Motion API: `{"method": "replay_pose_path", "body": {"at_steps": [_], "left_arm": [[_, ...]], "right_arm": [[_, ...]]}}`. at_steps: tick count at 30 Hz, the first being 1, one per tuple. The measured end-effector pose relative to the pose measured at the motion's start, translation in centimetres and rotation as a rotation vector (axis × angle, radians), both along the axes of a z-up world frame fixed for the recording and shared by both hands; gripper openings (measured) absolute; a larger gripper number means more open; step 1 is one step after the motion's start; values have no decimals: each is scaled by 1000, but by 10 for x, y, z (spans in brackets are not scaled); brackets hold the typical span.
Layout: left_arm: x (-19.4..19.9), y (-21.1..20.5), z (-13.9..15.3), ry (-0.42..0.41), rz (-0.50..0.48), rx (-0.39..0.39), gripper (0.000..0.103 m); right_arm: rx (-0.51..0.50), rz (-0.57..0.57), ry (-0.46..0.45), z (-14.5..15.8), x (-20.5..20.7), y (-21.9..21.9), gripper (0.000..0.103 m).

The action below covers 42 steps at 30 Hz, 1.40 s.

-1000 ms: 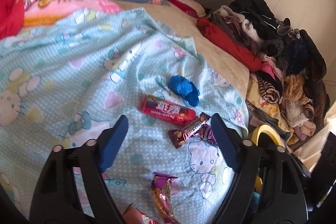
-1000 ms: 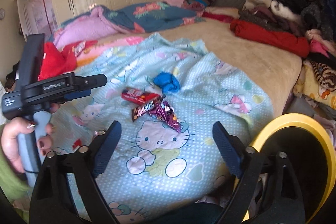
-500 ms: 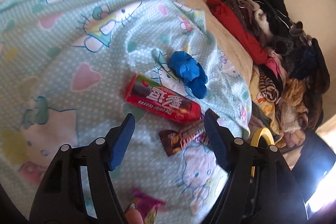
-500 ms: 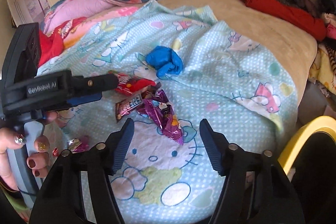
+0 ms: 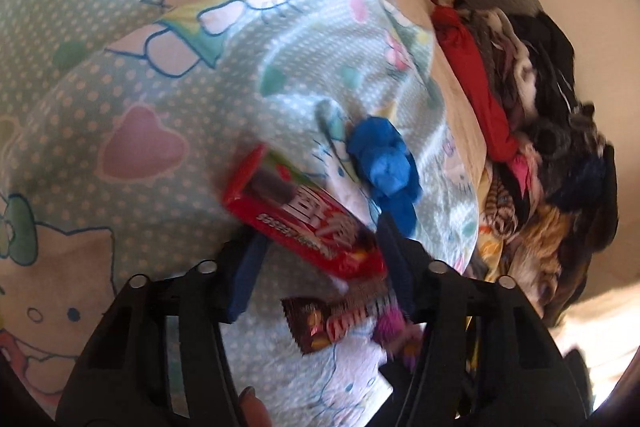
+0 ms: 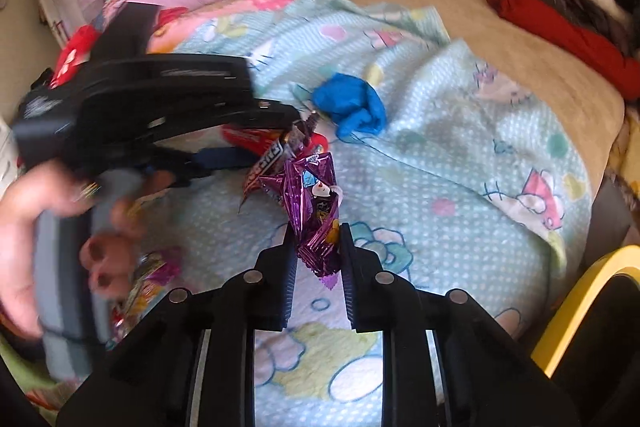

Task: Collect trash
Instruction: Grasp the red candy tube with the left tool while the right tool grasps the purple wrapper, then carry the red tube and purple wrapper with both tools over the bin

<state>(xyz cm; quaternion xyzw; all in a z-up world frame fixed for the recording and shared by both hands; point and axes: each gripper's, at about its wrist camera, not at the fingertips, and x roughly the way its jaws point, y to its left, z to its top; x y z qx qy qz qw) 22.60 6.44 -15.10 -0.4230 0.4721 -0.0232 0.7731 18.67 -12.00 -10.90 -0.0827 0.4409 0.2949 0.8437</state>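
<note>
Both tongs have just been closing. My right gripper (image 6: 316, 247) now pinches the purple wrapper (image 6: 314, 211), which hangs over the light blue blanket (image 6: 460, 187). My left gripper (image 5: 320, 243) is half closed around the red candy pack (image 5: 304, 223); I cannot tell whether its pads press it. One blue crumpled piece (image 5: 384, 163) lies just beside this pack.

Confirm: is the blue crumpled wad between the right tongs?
No: in the right wrist view the right tongs close on the purple wrapper, while the blue wad lies farther up the blanket.
</note>
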Motion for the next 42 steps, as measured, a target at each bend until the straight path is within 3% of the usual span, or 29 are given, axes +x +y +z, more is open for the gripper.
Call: {"method": "replay_pose_path", "body": {"at_steps": [4, 9, 15, 18, 24, 30, 42], "left_arm": [[2, 7, -2, 9, 44, -23, 37], [-11, 12, 7, -60, 46, -34, 28], [-44, 11, 45, -213, 12, 71, 26], [-60, 8, 63, -266, -1, 161, 26], [-77, -1, 92, -348, -11, 245, 25], [-85, -18, 117, -421, -46, 292, 25], [-95, -38, 137, -480, -96, 296, 25]], "right_arm": [[20, -8, -8, 8, -16, -9, 19], [87, -76, -13, 14, -30, -31, 19], [166, -78, -70, 29, -43, -44, 19], [179, -69, -74, 32, -47, -44, 19], [215, -63, -83, 38, -56, -46, 19], [238, -79, -103, 47, -61, -56, 19], [269, -127, -143, 63, -67, -80, 19]]}}
